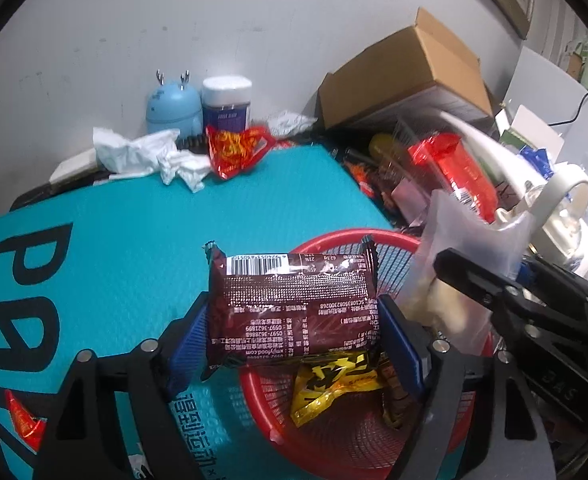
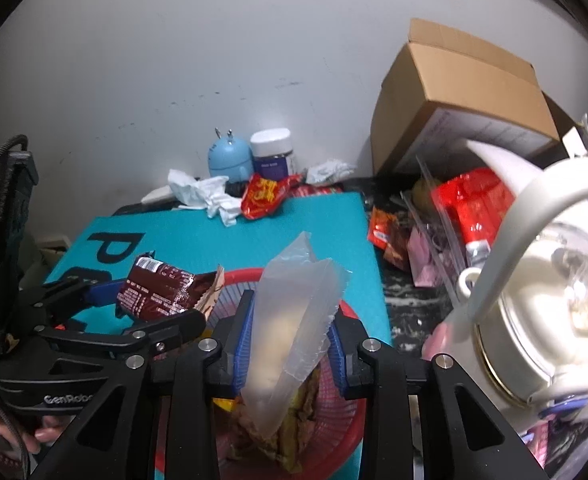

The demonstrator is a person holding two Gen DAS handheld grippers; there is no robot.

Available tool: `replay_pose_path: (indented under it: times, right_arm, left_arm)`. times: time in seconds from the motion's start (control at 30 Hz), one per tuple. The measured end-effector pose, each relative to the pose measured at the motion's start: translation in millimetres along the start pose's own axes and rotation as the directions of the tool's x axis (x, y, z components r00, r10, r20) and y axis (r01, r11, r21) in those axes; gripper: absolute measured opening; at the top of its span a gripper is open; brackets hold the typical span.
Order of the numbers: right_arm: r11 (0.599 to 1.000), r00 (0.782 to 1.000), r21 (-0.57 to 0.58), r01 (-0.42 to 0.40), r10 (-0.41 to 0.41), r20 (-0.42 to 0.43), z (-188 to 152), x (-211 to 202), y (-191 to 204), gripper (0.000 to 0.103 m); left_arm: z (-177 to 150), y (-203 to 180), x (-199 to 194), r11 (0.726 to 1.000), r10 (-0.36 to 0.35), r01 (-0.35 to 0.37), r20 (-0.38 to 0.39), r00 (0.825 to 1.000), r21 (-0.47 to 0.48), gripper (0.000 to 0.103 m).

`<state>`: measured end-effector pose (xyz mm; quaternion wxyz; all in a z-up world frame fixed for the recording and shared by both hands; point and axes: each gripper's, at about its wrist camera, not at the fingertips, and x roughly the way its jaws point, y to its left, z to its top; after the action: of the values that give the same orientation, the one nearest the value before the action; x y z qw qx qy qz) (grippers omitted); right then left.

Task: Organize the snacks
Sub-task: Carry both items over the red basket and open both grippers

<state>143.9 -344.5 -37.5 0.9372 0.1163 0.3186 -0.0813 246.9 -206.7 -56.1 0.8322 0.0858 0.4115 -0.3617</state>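
Cluttered worktop, teal mat [image 1: 106, 248]. Red basket [image 1: 334, 452] near right already has a yellow pack [image 1: 326, 388]. Your left gripper [image 1: 294, 332] holds the brown pack [image 1: 294, 304] over it, jaws wide; right gripper [image 2: 286, 340] pinches the clear bag [image 2: 290, 320]. Red pack [image 1: 238, 148] far back still loose.

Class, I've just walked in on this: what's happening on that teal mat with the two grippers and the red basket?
A person is sorting snacks into the red basket with two handheld grippers. The left gripper has a dark brown packet between its jaws at the basket's edge. The right gripper holds a translucent bag above it. A yellow packet already lies inside; a red packet waits at the mat's far edge.
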Motion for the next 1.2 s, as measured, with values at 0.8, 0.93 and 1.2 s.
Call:
replay_pose_path:
  times: [0.8, 0.93, 1.2]
  right_arm:
    - [1.0, 0.999, 0.002, -0.002, 0.002, -0.033, -11, -29, 0, 0.049]
    - [1.0, 1.0, 0.003, -0.008, 0.008, -0.023, -11, -37, 1, 0.049]
    - [1.0, 1.0, -0.004, -0.017, 0.017, 0.014, -9, -61, 5, 0.049]
  left_arm:
    - [-4, -24, -5, 0.997, 0.018, -0.019, 0.009, 1.0, 0.069, 0.092]
    - [-4, -26, -21, 0.997, 0.029, -0.032, 0.032, 0.999, 0.069, 0.092]
    - [-2, -33, -53, 0.998, 0.031, -0.036, 0.078, 0.996, 0.059, 0.092]
